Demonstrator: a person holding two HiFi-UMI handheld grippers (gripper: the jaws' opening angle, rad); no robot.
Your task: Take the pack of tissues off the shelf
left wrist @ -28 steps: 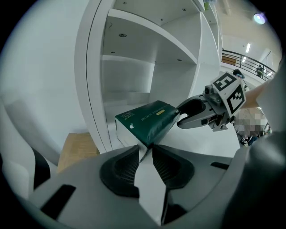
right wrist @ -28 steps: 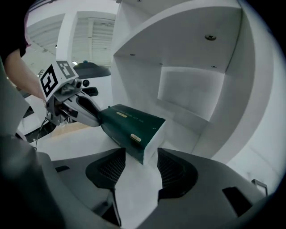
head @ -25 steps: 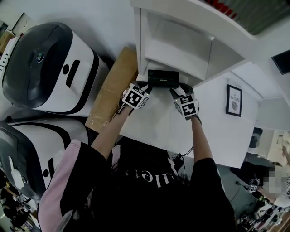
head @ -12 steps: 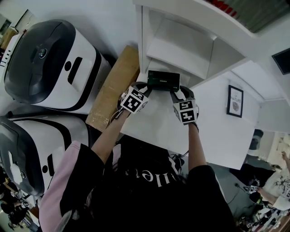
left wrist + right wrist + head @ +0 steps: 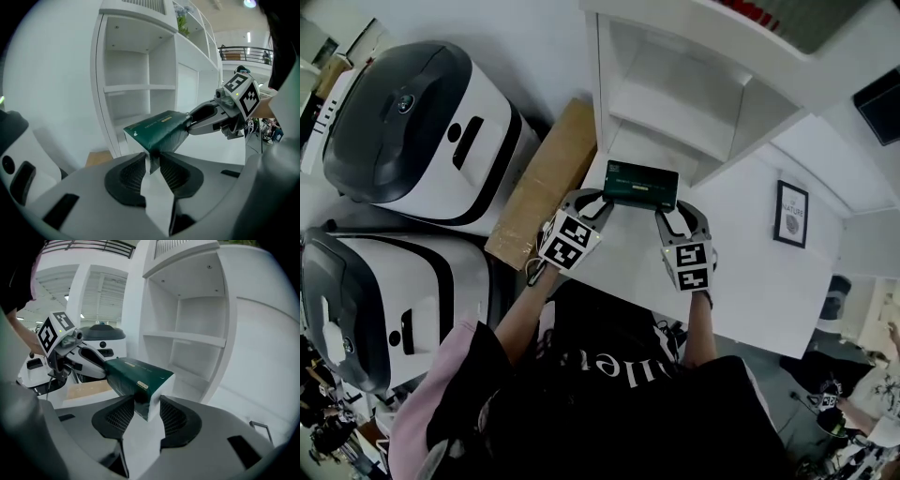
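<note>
The pack of tissues (image 5: 642, 185), dark green with a white end, hangs clear of the shelf (image 5: 675, 103), held crosswise between the two tongs, one at each end. It lies level, just ahead of both sets of tips. The open white compartments stand beyond it.

The left tongs (image 5: 153, 161) are clamped on the thin flap at the pack's left end. Their ribbed pads pinch the flap, and the body of the pack juts out past them towards the other gripper.

The right tongs (image 5: 143, 408) straddle the pack's right end, and their jaws are closing on it. The white end face and a green corner sit between the pads. These seem to press on both sides, though the wide-angle view makes the last sliver of contact hard to judge.

Each gripper's marker cube sits behind its jaws, nearer the person.

Out to the left of the left tongs, a brown cardboard box (image 5: 546, 183) leans by the shelf's side. Beyond it are two large white and dark grey machines (image 5: 422, 141). To the right of the right tongs, a small framed picture (image 5: 789, 214) hangs on a white panel.
</note>
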